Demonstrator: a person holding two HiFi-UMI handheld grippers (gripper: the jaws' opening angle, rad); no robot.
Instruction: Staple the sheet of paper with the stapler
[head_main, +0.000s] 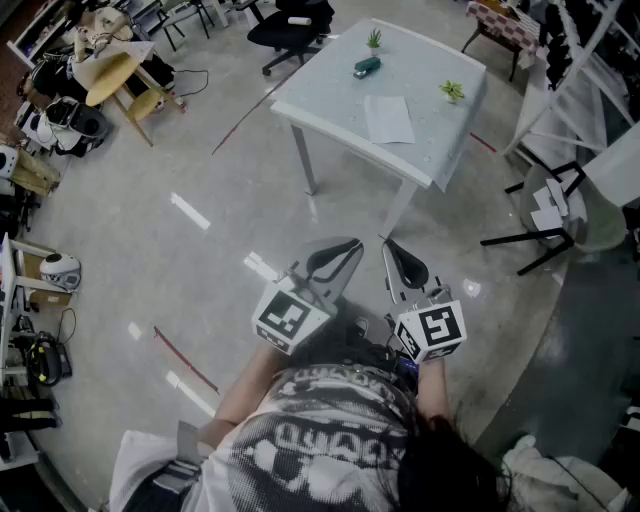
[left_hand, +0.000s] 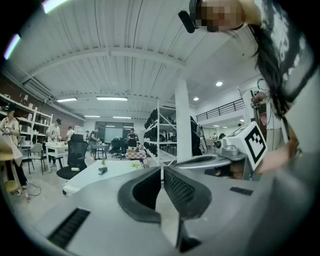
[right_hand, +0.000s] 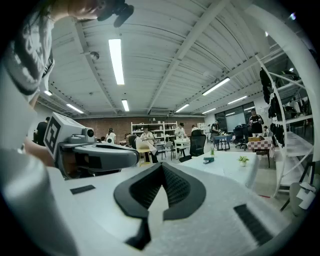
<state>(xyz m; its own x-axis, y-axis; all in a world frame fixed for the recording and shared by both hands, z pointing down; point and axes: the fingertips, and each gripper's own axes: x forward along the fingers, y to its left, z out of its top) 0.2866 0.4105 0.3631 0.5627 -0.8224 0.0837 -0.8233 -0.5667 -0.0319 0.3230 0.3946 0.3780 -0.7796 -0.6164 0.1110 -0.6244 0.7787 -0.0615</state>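
Work not yet begun: I hold my left gripper (head_main: 340, 255) and right gripper (head_main: 400, 262) at lower centre, jaws closed and empty, while the stapler (head_main: 366, 67) and sheet of paper (head_main: 388, 118) lie apart on the worktop (head_main: 440, 140) at the top.

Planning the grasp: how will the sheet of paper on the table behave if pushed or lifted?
The sheet of paper looks thin and lies flat, so it would probably flop if lifted by one edge. Nothing pins it and the table looks smooth, so a push would likely slide it.

Sheet (head_main: 388, 119) on table (head_main: 330, 95) ctr, stapler (head_main: 367, 67) behind it nr far edge, not touching
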